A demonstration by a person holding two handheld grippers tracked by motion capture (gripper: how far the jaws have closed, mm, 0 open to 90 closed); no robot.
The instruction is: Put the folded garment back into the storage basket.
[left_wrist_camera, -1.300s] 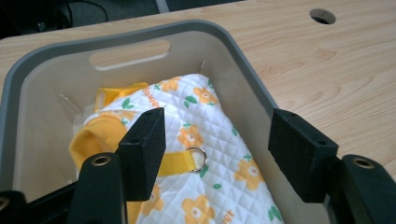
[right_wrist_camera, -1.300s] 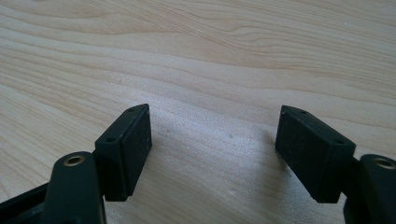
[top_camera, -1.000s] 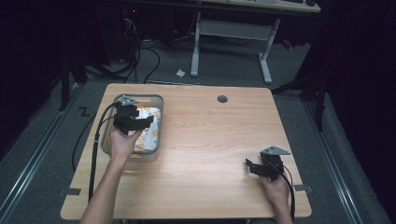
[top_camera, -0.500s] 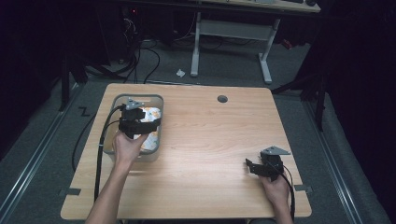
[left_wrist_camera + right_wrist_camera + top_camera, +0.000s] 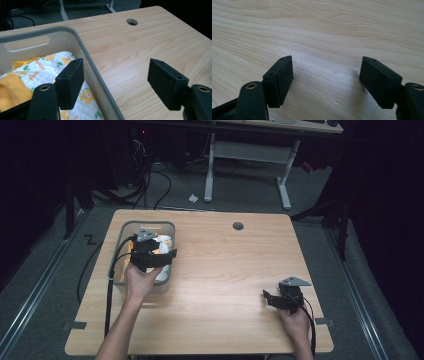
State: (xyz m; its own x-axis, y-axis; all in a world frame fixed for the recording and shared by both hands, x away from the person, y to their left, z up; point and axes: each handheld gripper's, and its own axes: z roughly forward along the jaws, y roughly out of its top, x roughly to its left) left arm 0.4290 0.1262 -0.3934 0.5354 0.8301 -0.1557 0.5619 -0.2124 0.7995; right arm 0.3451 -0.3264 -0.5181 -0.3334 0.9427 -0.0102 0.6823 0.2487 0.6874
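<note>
Your left gripper (image 5: 115, 85) hangs over the grey bin's (image 5: 82, 47) rim, fingers just spread wider, pinching nothing; the flower-print cloth (image 5: 47, 67) lies inside. Your right gripper (image 5: 325, 82) rests on the surface (image 5: 324, 30), fingers spread, empty.

The pale wooden worktop (image 5: 225, 270) spreads wide under the camera, and near its far edge sits a round cable hole (image 5: 238, 226), a dark ring in the grain. Beyond it, a white-legged desk frame (image 5: 247, 155) stands on the grey floor (image 5: 310, 195), with a scrap of white paper (image 5: 193, 198) lying near its left leg. Black cables (image 5: 150, 182) snake across the floor at far left, into the dark.
</note>
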